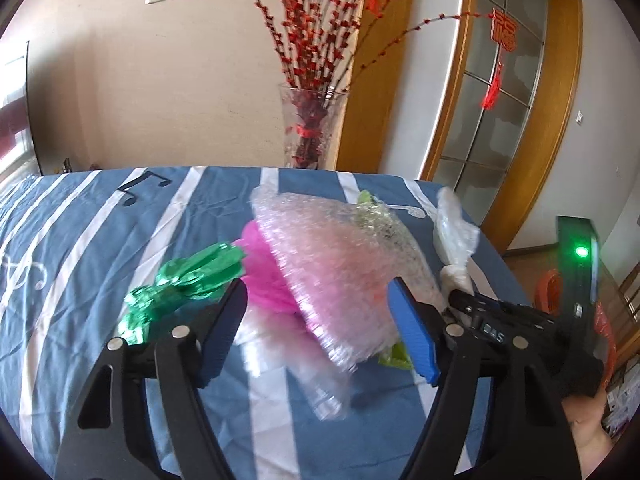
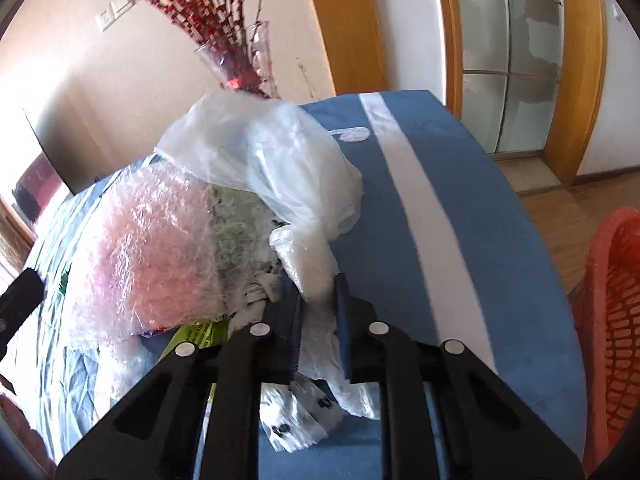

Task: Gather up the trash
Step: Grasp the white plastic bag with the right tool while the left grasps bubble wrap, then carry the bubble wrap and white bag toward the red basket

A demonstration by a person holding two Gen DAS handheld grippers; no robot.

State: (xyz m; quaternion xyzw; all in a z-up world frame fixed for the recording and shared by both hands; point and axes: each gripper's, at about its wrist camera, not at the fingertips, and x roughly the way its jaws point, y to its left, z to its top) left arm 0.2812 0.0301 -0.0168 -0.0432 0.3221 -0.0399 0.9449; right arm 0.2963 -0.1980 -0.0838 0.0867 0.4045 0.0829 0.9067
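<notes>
Blue striped cloth [image 2: 460, 216] covers the table under me, soft cotton with white bands, a tall glass vase [image 1: 310, 128] of red twigs behind its far edge and an orange mesh basket [image 2: 612, 320] off to my right, likely where this all ends up.

Biggest piece of trash is the bubble wrap [image 1: 332, 276], a crumpled domed sheet in the middle of the cloth. I'd call it featherweight, springy and slick, so a pinch on a folded edge should hold better than a squeeze on the puffy crown. My left gripper [image 1: 316, 324] hangs over its near side with the blue pads spread wide, one on each side of the sheet, pressing on nothing.

Next, the clear bag [image 2: 264, 160] just right of the wrap: thin film, limp, no weight to speak of, slippery where smooth. Its twisted neck is the place to grab, and that's where my right gripper [image 2: 318, 304] is, jaws drawn in tight on that bunched film.

Pink tissue [image 1: 268, 276] pokes out from under the wrap, soft and easily torn. Left of it lies a green foil wrapper [image 1: 188, 284], crinkly, stiff enough to keep its twist. A yellow-green packet [image 2: 198, 336] peeks from beneath, flat and glossy.
</notes>
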